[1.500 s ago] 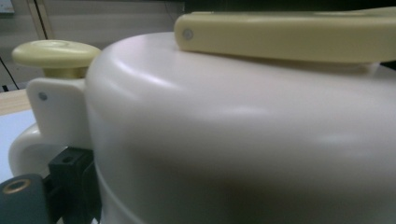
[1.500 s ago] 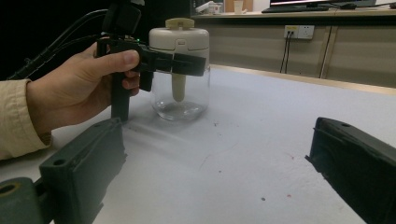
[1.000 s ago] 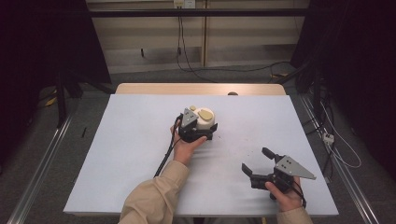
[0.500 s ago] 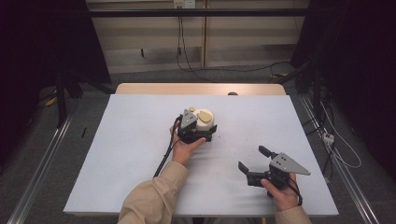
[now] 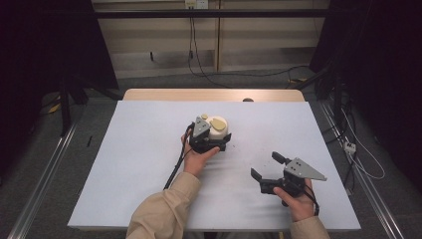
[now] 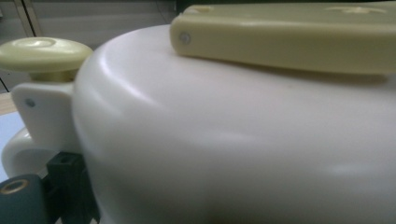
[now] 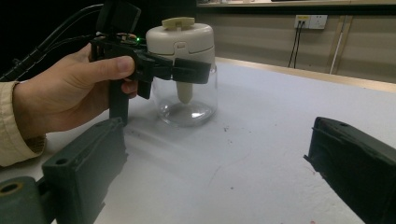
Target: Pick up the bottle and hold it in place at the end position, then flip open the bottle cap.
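A jar with a clear glass base (image 7: 187, 100) and a white lid (image 5: 217, 124) stands at the middle of the white table (image 5: 139, 149). The lid carries a cream handle (image 6: 289, 37) and a cream knob (image 6: 44, 53). My left gripper (image 5: 219, 135) is shut on the jar, its black jaws clasping it just under the lid's rim (image 7: 184, 70). The white lid (image 6: 233, 140) sits very close in the left gripper view. My right gripper (image 5: 267, 166) is held low over the table at the front right, open and with nothing between its jaws (image 7: 219, 163), pointing toward the jar.
The table's wooden far edge (image 5: 214, 94) borders a gap with cables on the floor (image 5: 199, 64). Metal rails (image 5: 45, 169) run along both sides of the table. Small dark specks (image 7: 224, 128) lie on the table near the jar.
My right gripper has drifted slightly left, still open. The left gripper and the jar have stayed where they were.
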A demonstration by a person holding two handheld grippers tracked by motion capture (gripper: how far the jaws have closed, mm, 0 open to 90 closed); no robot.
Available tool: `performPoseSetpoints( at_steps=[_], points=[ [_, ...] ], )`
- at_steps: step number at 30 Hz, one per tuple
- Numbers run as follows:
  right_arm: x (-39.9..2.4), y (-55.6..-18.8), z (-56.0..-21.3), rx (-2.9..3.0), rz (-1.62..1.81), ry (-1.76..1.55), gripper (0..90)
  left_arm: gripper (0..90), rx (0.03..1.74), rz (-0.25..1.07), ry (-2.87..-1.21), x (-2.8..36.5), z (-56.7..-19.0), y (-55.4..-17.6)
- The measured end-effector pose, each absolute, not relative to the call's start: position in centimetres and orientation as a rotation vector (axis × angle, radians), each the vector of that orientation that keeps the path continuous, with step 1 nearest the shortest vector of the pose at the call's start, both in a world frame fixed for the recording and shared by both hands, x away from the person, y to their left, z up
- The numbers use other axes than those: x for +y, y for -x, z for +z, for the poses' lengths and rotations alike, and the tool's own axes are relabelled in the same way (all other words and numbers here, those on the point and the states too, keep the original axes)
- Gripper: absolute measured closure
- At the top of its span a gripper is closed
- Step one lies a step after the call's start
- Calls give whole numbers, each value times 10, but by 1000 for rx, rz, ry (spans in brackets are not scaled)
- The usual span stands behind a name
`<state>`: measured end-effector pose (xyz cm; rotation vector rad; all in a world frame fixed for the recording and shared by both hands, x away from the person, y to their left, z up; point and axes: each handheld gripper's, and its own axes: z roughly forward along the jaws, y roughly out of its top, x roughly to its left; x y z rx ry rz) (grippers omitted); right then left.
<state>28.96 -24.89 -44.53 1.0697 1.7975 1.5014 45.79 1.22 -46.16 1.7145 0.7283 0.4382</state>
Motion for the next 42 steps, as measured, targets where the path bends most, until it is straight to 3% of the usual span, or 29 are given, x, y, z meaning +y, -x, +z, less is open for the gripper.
performPoseSetpoints(
  at_steps=[24, 33, 42],
  points=[
    [-238, -313, -437, 1811, 1492, -1133, 63, 58, 722, 445, -1721, 12, -461, -458],
    [-232, -325, -432, 1821, 1487, -1152, 142, 58, 723, 445, -1722, 12, -461, -458],
    [-224, -336, -428, 1846, 1459, -1144, 294, 58, 722, 445, -1723, 12, -461, -458]
  ],
)
